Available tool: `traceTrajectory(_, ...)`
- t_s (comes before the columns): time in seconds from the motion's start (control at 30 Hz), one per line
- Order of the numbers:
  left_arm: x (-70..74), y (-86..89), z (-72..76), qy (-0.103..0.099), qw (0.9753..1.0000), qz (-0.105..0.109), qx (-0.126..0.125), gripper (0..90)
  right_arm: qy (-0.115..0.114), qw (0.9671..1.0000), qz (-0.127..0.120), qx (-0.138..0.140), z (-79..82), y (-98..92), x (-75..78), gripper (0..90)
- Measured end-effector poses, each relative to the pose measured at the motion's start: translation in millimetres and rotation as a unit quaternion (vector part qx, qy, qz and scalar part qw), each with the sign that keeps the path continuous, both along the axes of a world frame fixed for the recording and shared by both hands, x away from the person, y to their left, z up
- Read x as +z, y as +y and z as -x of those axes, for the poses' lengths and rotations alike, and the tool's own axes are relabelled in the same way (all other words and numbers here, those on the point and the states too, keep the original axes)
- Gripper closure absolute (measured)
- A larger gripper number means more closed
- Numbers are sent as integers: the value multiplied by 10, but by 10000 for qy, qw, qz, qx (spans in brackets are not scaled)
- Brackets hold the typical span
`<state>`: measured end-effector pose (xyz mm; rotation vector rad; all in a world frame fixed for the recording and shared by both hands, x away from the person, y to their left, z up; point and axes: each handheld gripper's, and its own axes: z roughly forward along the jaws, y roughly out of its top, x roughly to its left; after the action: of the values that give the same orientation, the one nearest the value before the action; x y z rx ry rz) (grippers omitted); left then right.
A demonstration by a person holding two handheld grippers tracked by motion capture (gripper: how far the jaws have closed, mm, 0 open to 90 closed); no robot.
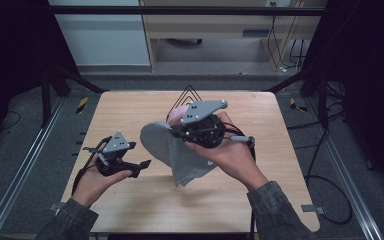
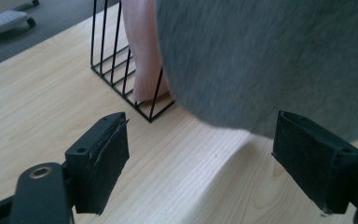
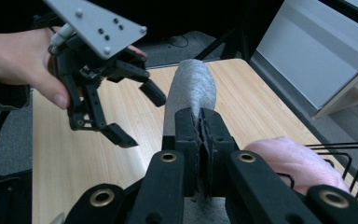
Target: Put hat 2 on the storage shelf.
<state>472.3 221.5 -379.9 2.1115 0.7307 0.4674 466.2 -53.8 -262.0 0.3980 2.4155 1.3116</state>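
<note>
Lighting's pretty even from overhead on the pale wooden tabletop (image 1: 130,107), while the room around it drops off into near black. Shadows are soft, just a faint one under the hanging grey fleece cloth (image 2: 270,56), which looks smeared and out of focus up close. No glare anywhere, though the whole high view is a bit grainy.

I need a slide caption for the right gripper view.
Right gripper clamps grey cloth; open left gripper waits nearby.
</note>
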Motion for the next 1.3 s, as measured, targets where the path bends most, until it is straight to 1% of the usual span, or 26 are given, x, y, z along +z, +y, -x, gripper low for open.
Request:
traceTrajectory(0.03,14,-13,-10,3,10000,-33,-17,173,14,10000,-9,6,3,4,-3,868)
traceTrajectory(0.17,30,-41,-45,54,10000,-2,-70,185,48,10000,-18,58,8,22,-22,868)
traceTrajectory(0.27,7,-66,-88,152,9998,-47,-121,255,60,10000,-7,65,16,21,-40,867)
traceTrajectory(0.3,-3,-72,-107,197,9997,-24,-166,255,60,10000,-7,65,16,21,-40,867)
traceTrajectory(0.33,-14,-86,-124,253,9995,25,-197,306,69,10000,-11,55,16,17,-50,867)
traceTrajectory(0.37,-23,-101,-141,271,9994,9,-236,356,78,10000,-23,43,14,11,-63,867)
traceTrajectory(0.47,-53,-157,-184,350,9987,-25,-362,562,129,9999,-39,-2,0,-25,-116,867)
traceTrajectory(0.5,-70,-200,-200,370,9983,-63,-441,689,168,9998,-46,-60,-11,-65,-161,867)
traceTrajectory(0.53,-70,-200,-200,370,9983,-63,-441,738,168,9998,-46,-60,-11,-65,-161,867)
traceTrajectory(0.57,-72,-217,-205,386,9982,-62,-463,738,192,9998,-64,-87,-18,-94,-184,867)
traceTrajectory(0.63,-55,-233,-208,434,9980,-33,-461,829,241,9995,-89,-188,-32,-167,-232,867)
traceTrajectory(0.67,-35,-236,-204,431,9979,-35,-477,858,264,9993,-110,-229,-42,-212,-255,867)
traceTrajectory(0.7,-13,-241,-198,436,9979,-45,-477,866,297,9990,-139,-293,-51,-258,-277,867)
traceTrajectory(0.8,81,-263,-181,449,9979,-199,-432,869,375,9979,-169,-495,-86,-389,-330,867)
traceTrajectory(0.83,125,-274,-172,440,9977,-259,-451,869,395,9975,-182,-555,-98,-425,-342,867)
traceTrajectory(0.9,233,-297,-149,380,9975,-363,-469,869,428,9967,-218,-661,-117,-488,-352,867)
traceTrajectory(0.93,294,-308,-140,352,9973,-409,-491,869,449,9957,-281,-756,-140,-539,-338,867)
traceTrajectory(0.97,356,-319,-135,320,9973,-450,-486,869,449,9957,-281,-756,-140,-539,-338,867)
traceTrajectory(1.07,558,-347,-140,211,9967,-614,-483,869,437,9947,-369,-854,-166,-592,-270,867)
traceTrajectory(1.13,694,-360,-148,116,9970,-624,-451,869,407,9941,-454,-897,-178,-615,-206,867)
traceTrajectory(1.2,831,-363,-162,36,9967,-679,-443,869,385,9938,-524,-903,-191,-640,-134,867)
traceTrajectory(1.3,1027,-368,-195,-68,9968,-679,-416,869,376,9928,-662,-925,-220,-686,-12,866)
